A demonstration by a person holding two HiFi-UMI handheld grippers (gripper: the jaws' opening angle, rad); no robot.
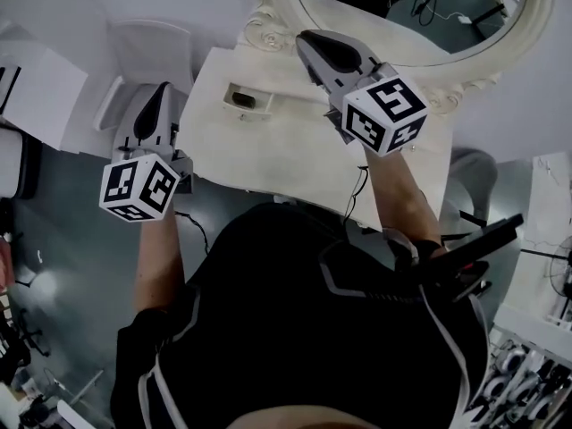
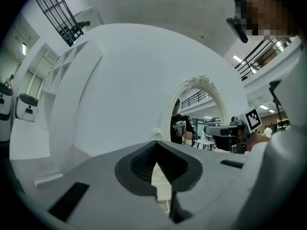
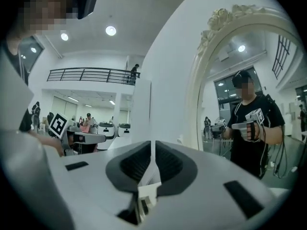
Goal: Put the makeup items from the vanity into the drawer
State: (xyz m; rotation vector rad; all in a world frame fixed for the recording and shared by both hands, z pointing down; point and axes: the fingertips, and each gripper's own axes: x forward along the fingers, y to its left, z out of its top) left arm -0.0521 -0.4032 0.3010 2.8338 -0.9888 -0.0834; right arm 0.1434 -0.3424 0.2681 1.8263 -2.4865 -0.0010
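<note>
A white vanity top stands in front of me under an oval mirror in an ornate cream frame. One small pale case with a dark inside lies near the top's far left corner. No drawer shows in any view. My left gripper hangs off the vanity's left edge, jaws together and empty. My right gripper is raised over the back of the top by the mirror frame. Its jaws stand with only a hairline slit and nothing between them.
A white cabinet and a white box-like unit stand left of the vanity. Cables run over the grey floor. White furniture lines the right side. The mirror reflects a person holding grippers.
</note>
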